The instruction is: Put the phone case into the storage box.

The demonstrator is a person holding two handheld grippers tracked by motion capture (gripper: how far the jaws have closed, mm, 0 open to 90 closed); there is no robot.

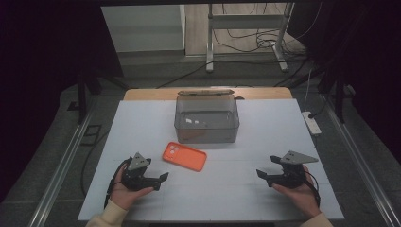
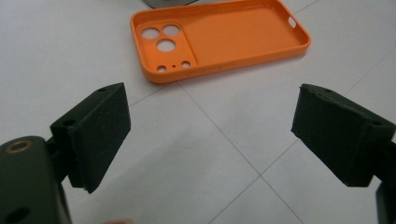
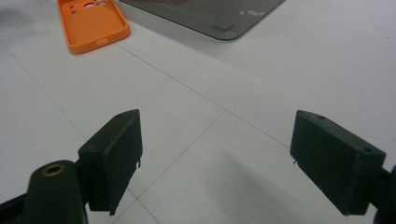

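Both sets of black jaws are spread wide with nothing between them, just bare white table (image 1: 227, 184). Left gripper (image 1: 161, 182) sits near the orange phone case (image 1: 184, 156), which lies flat, inside up, just ahead of it. Its own camera shows the camera cutouts (image 2: 163, 39) up close, way too small to make out from the high view. Right gripper (image 1: 263, 176) is well apart from the case. Only the high view shows the whole smoky clear box (image 1: 206, 119) with its lid up, just behind the case.
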